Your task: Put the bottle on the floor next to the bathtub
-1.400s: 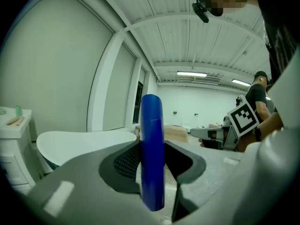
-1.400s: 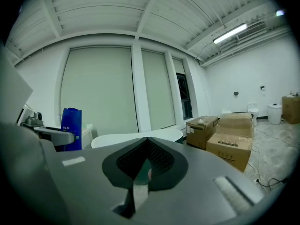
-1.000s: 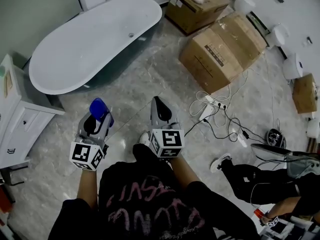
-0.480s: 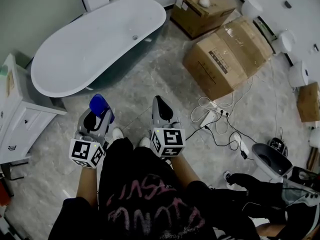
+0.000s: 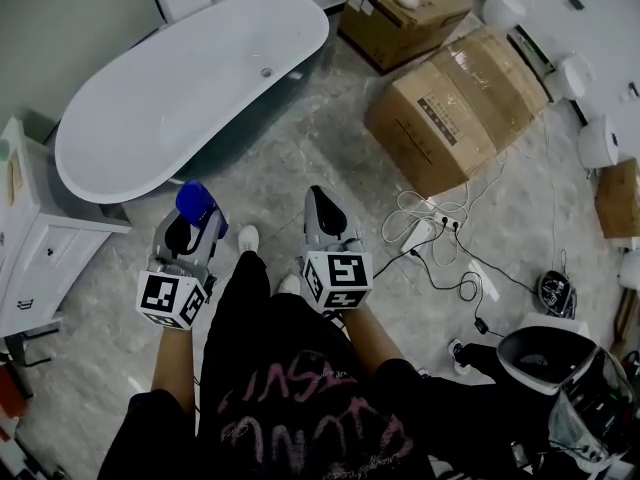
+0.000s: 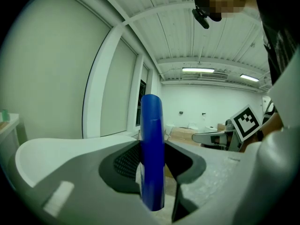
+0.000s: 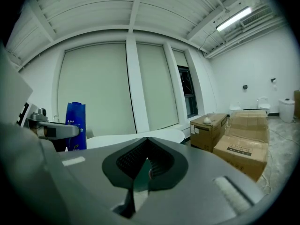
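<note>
My left gripper (image 5: 192, 220) is shut on a blue bottle (image 5: 196, 204), held upright in the air in front of the person. In the left gripper view the blue bottle (image 6: 152, 149) stands between the jaws, pinched at its sides. The white oval bathtub (image 5: 180, 88) lies ahead and to the left on the marble floor (image 5: 300, 158). My right gripper (image 5: 322, 211) hangs beside the left one, jaws closed with nothing in them. From the right gripper view the blue bottle (image 7: 75, 125) shows at the left, with the bathtub (image 7: 136, 138) behind.
Two cardboard boxes (image 5: 455, 93) sit on the floor to the right of the tub. A power strip with tangled cables (image 5: 430, 233) lies near them. A white cabinet (image 5: 30, 238) stands at the left. A second person's head (image 5: 545, 353) is at lower right.
The person has stepped forward: one white shoe now shows ahead between the grippers. Both grippers keep their hold and spacing. The second person at lower right has shifted.
</note>
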